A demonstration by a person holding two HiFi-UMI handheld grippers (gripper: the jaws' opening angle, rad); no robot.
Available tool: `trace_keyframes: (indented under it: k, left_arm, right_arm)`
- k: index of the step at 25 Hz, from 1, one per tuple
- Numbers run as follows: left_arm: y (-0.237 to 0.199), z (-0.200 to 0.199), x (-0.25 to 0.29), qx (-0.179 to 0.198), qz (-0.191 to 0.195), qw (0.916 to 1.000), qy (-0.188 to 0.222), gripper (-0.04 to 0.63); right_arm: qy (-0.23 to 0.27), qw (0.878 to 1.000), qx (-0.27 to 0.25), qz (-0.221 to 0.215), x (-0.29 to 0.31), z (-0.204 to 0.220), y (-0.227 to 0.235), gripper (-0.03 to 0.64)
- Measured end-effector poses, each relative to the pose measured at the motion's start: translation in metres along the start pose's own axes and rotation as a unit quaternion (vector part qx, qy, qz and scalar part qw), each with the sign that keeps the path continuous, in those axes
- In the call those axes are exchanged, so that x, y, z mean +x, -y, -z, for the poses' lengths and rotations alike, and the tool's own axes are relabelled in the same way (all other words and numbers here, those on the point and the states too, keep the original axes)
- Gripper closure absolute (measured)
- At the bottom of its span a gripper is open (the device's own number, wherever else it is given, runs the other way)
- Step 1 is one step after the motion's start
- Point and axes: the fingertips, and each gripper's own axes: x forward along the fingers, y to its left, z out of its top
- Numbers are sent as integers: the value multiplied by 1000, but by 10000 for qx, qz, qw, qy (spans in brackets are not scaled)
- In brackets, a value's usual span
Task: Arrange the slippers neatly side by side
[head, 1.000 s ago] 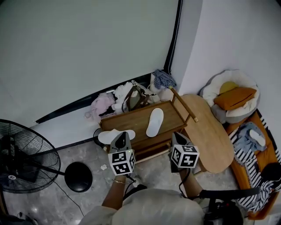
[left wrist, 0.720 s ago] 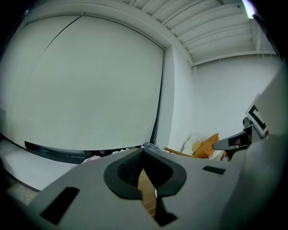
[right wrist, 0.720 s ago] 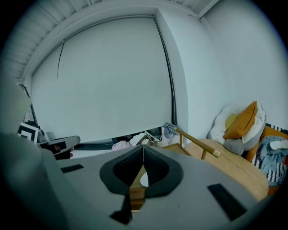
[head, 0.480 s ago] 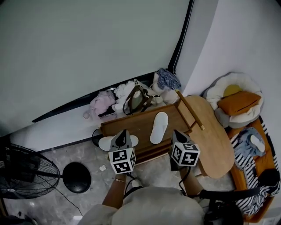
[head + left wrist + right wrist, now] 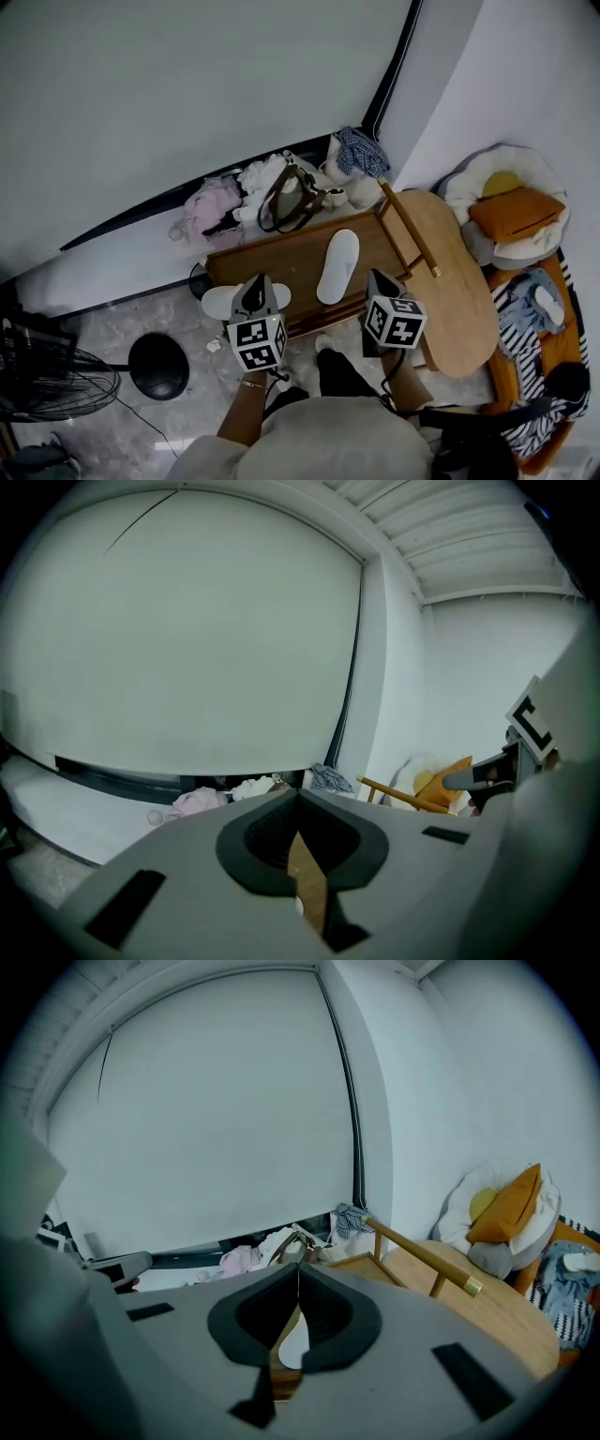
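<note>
the head view alone shows both slippers. one slipper lies on the desk, right of its middle, toe toward the far edge. the second slipper sits at the desk's near left corner, well apart from the first and turned across it. the left tool covers part of it, and whether it rests on the desk top or lower cannot be told.

both tools hang over the desk's near edge, the right tool near the right corner.

the left gripper view shows what the head view cannot: the left tool has its jaws together, tips meeting, nothing between them. only a strip of desk wood shows through the hollow.

the right gripper view shows the right tool likewise closed and empty, with the white of a slipper seen through its hollow. it also shows the desk's rail and an orange cushion beyond.
</note>
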Motion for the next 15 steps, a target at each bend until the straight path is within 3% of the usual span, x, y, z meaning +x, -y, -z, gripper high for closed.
trace_keyframes:
  k: [8,15]
  left_arm:
    - [-1,-8,22,-85,-326,9994,118,588]
    - [4,6,38,-166,-460,9987,-129,588]
  right_arm:
    - [7,9993,-228,-299,35,-24,5,583]
    - [-304,9983,-328,-378,56,-16,17,583]
